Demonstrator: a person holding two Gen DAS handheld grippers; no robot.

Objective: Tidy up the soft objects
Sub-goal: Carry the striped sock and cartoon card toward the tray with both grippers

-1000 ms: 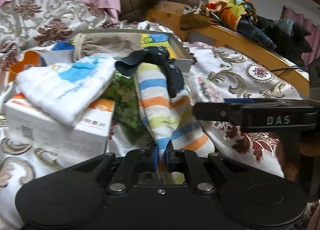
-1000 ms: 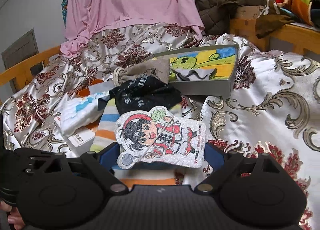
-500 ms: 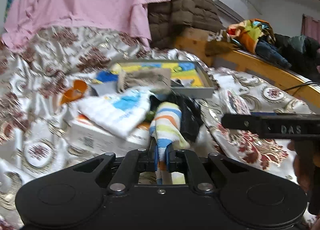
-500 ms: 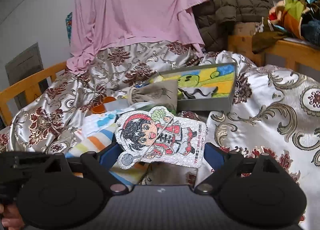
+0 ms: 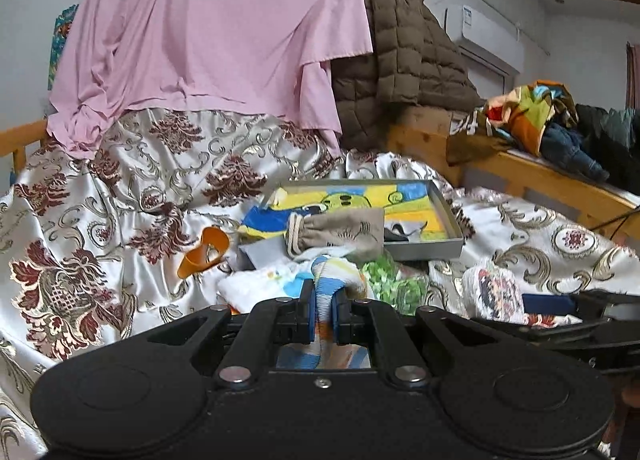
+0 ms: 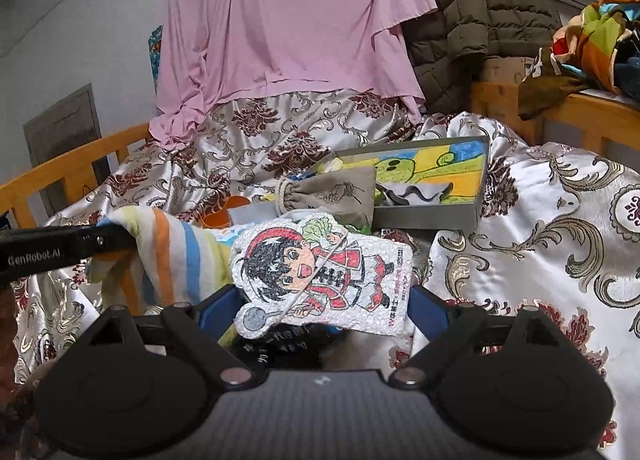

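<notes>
My left gripper [image 5: 323, 310] is shut on a striped cloth [image 5: 336, 276] with orange, blue and yellow bands. The cloth hangs lifted above the pile, and in the right wrist view it [image 6: 172, 256] droops from the left fingers [image 6: 60, 250]. A flat white pad printed with a cartoon figure [image 6: 320, 276] spans the wide jaws of my right gripper [image 6: 322, 300], gripped at both ends. The same pad [image 5: 496, 292] shows at the right of the left wrist view. Behind lie a beige drawstring pouch [image 5: 340, 234] and a grey box [image 5: 424, 250] with a colourful picture inside.
On the patterned satin bedspread [image 5: 120, 196] lie an orange cup [image 5: 204, 252], a white towel with blue print [image 5: 260, 284], a green cloth [image 5: 392, 280] and a black cloth [image 6: 280, 352]. A pink sheet [image 5: 208, 32] and brown jacket [image 5: 404, 60] hang behind. A wooden rail [image 6: 80, 156] runs left; clothes pile [image 5: 532, 116] right.
My left gripper has risen and tilted up with the striped cloth, pulling it clear of the dark cloth and the pile. The right gripper shifted slightly, still holding the cartoon pad.
</notes>
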